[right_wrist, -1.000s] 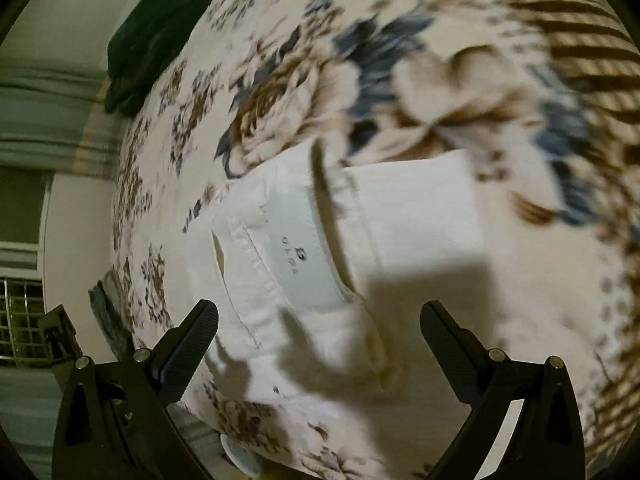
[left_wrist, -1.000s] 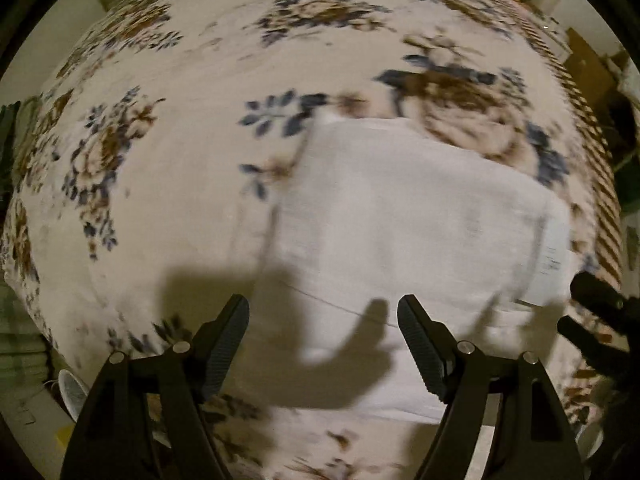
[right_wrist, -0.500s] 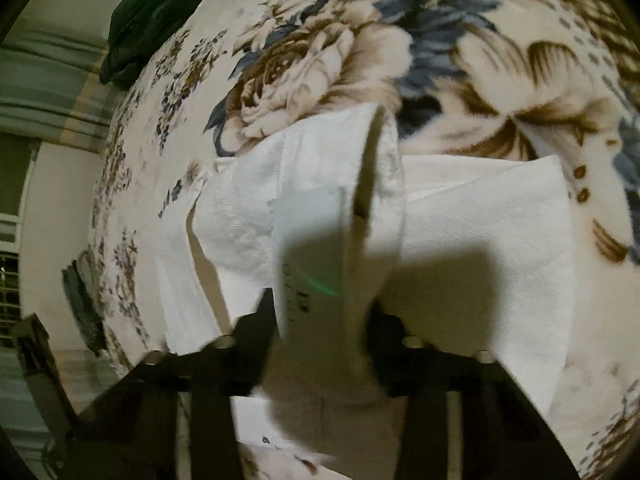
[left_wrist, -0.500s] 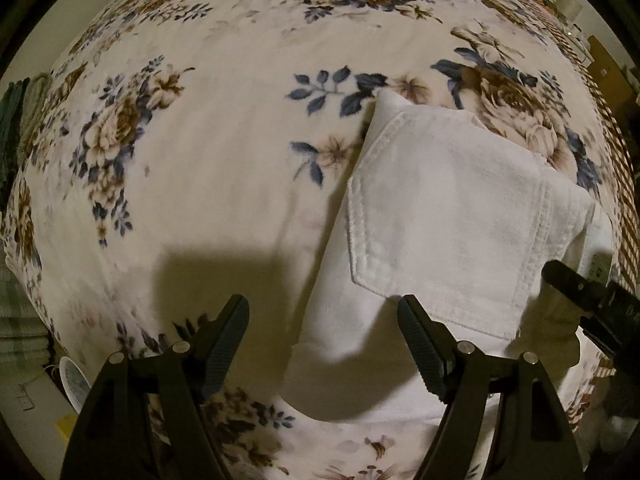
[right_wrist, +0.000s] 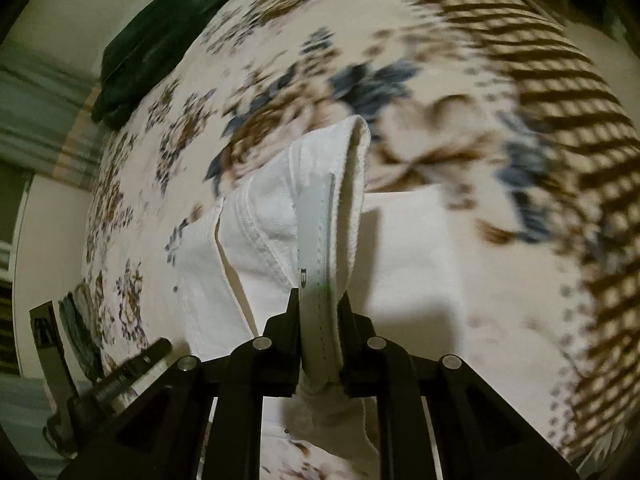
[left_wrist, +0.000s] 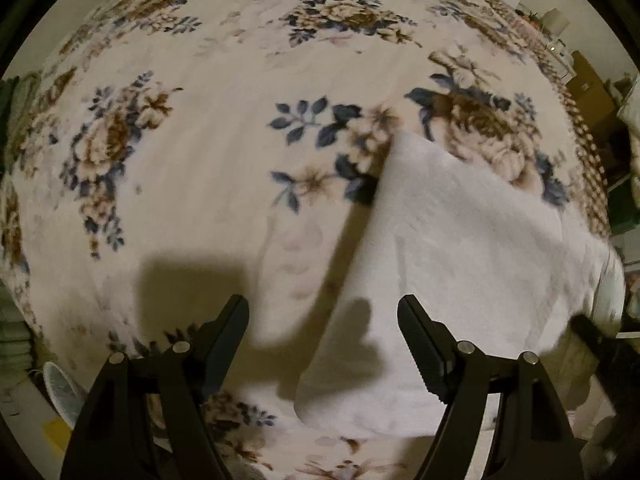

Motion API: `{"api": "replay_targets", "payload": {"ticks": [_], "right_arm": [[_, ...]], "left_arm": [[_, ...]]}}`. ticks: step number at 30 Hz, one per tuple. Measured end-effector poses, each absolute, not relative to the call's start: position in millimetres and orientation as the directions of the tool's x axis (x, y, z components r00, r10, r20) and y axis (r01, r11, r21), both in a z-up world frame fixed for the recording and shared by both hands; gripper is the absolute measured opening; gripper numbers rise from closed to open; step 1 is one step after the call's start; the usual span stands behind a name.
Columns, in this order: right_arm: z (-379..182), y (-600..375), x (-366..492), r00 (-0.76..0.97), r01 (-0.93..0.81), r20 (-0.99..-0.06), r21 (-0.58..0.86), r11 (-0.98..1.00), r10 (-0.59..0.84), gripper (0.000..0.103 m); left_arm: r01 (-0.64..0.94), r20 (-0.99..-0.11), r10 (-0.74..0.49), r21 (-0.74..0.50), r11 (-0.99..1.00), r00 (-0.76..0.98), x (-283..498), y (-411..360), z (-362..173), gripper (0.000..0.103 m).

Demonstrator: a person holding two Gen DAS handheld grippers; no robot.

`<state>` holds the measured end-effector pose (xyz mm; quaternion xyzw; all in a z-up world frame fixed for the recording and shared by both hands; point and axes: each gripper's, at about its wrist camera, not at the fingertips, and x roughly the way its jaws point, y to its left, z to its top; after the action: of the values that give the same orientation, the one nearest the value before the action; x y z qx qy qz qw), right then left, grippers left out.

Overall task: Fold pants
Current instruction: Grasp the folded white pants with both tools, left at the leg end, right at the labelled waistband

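Observation:
The white pants (left_wrist: 460, 248) lie folded on a floral bedspread (left_wrist: 208, 168), at the right of the left wrist view. My left gripper (left_wrist: 323, 320) is open and empty, hovering over the pants' near left edge. My right gripper (right_wrist: 319, 308) is shut on the pants' waistband (right_wrist: 320, 240) with its grey label, and lifts that edge up off the bed. The rest of the pants (right_wrist: 408, 256) lies flat beneath. The right gripper also shows at the right edge of the left wrist view (left_wrist: 600, 344).
A dark green garment (right_wrist: 160, 40) lies at the bed's far corner. The bedspread's striped border (right_wrist: 560, 120) runs along the right. The left gripper's body (right_wrist: 100, 376) shows at the lower left of the right wrist view. Shelves and boxes (left_wrist: 588, 88) stand beyond the bed.
My right gripper closed on the waistband and has lifted it. The left gripper stayed open while the pants shifted right in its view.

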<state>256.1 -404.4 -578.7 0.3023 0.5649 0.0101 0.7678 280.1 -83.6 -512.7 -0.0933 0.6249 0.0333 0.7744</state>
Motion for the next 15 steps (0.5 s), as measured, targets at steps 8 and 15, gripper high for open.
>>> {"api": "replay_targets", "payload": {"ticks": [8, 15], "right_arm": [[-580, -499, 202, 0.364, 0.49, -0.896, 0.417, 0.766, 0.255, 0.015], [-629, -532, 201, 0.28, 0.559, -0.921, 0.386, 0.734, 0.271, 0.025]], "left_arm": [[-0.138, -0.966, -0.149, -0.18, 0.974, 0.211, 297, -106, -513, 0.075], [-0.08, -0.962, -0.19, -0.209, 0.975, 0.198, 329, -136, -529, 0.075]]}}
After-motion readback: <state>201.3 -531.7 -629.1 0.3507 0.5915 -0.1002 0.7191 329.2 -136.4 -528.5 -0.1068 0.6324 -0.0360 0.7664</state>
